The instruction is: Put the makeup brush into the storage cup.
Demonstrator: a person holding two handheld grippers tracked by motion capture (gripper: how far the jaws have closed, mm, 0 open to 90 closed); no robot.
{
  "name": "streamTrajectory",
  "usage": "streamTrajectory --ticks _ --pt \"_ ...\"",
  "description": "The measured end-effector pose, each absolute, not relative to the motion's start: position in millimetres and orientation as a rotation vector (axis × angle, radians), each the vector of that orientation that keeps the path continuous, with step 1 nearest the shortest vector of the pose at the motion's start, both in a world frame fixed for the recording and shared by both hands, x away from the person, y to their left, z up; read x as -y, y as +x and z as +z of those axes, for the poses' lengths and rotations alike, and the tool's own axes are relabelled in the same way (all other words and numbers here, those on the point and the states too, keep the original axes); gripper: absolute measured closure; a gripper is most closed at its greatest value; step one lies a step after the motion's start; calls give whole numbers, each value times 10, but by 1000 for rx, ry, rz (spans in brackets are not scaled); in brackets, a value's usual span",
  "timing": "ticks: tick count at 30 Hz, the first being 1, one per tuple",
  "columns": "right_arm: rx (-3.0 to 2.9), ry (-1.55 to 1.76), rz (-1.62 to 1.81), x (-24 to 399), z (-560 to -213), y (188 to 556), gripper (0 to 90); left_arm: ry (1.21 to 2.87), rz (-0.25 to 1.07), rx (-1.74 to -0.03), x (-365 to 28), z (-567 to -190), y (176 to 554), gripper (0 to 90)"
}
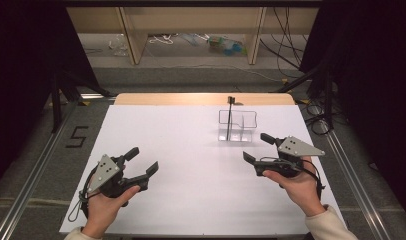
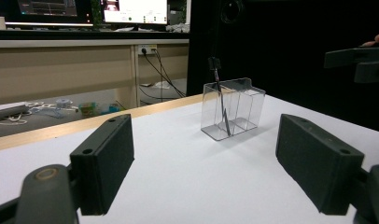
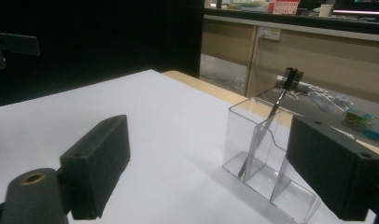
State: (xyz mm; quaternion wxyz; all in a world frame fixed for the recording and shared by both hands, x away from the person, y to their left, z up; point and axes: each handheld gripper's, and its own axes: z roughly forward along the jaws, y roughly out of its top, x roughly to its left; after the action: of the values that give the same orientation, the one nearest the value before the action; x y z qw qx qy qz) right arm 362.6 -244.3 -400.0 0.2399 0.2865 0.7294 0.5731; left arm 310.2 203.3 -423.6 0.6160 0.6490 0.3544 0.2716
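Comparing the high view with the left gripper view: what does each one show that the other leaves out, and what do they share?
High view alone: both hands, the left gripper and right gripper with jaws spread and holding nothing, the grey plates on top, and a "5" marked on the floor.

Left gripper view alone: lit monitors on a desk behind, and a wall socket.

Both: the white table, and the clear divided organiser with a thin dark-tipped brush standing tilted in one compartment.
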Motion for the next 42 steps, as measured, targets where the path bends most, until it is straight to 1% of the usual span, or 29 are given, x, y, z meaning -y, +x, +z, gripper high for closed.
streamTrajectory --ticks 22,42 --pt "-2005 826 1574 2663 -4158 3311 151 1499 625 -822 -2038 -4256 3101 193" --pt "-1998 826 1593 2725 -4212 3293 153 1517 603 -821 -2006 -4314 3099 193"
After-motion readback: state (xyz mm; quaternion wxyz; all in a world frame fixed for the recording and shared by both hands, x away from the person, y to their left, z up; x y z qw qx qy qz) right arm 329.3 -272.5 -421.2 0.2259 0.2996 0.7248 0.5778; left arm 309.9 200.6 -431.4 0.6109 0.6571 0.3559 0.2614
